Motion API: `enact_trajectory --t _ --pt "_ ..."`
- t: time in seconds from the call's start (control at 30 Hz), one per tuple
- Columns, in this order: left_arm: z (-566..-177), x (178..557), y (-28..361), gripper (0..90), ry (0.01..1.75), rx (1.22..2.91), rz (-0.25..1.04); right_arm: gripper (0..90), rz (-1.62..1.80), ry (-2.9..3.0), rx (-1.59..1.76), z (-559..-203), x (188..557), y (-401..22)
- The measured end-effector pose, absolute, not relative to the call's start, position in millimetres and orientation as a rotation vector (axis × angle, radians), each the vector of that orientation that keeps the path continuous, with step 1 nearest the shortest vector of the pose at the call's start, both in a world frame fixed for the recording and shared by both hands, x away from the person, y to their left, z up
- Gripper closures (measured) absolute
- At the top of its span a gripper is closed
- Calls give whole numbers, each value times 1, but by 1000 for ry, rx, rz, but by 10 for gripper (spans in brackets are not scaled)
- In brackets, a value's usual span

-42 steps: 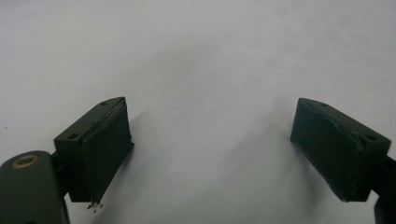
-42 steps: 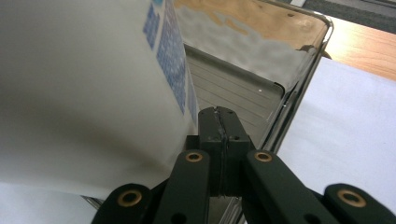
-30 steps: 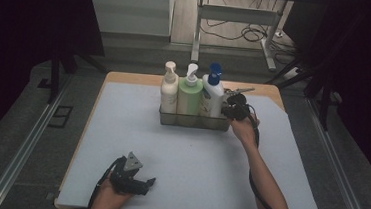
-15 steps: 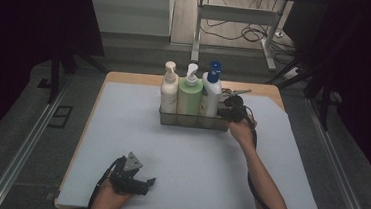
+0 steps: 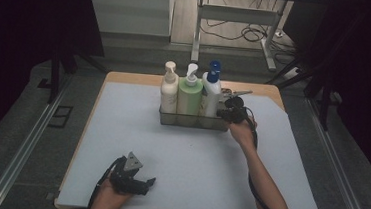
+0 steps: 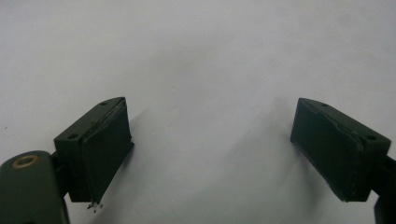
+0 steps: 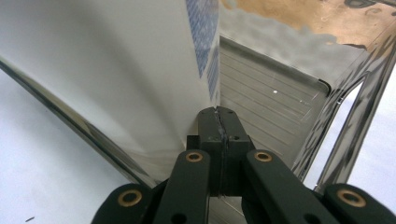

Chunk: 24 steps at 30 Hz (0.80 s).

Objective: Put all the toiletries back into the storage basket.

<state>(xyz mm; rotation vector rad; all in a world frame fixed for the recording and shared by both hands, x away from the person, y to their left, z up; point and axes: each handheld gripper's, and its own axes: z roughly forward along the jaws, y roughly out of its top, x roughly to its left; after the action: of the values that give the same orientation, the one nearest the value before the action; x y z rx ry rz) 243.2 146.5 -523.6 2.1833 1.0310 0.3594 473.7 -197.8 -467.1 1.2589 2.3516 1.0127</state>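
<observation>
A clear basket stands at the back middle of the table and holds three pump bottles: a cream one, a green one and a white one with a blue cap. My right gripper is at the basket's right end. In the right gripper view its jaws are pressed together at the basket wall, right beside the white bottle. I cannot tell whether the thin wall is pinched between them. My left gripper rests near the front left edge, and its jaws stand wide apart over bare mat.
A pale mat covers the wooden table, whose edge shows at the back. A small metal object lies behind the basket's right end. Rails run along both sides of the table, and a desk frame with cables stands beyond it.
</observation>
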Motion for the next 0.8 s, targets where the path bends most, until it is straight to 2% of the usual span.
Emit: enact_trajectory --t 0.8 --pt "-524 243 147 120 1030 2185 359 890 1013 2380 1224 -467 467 -193"
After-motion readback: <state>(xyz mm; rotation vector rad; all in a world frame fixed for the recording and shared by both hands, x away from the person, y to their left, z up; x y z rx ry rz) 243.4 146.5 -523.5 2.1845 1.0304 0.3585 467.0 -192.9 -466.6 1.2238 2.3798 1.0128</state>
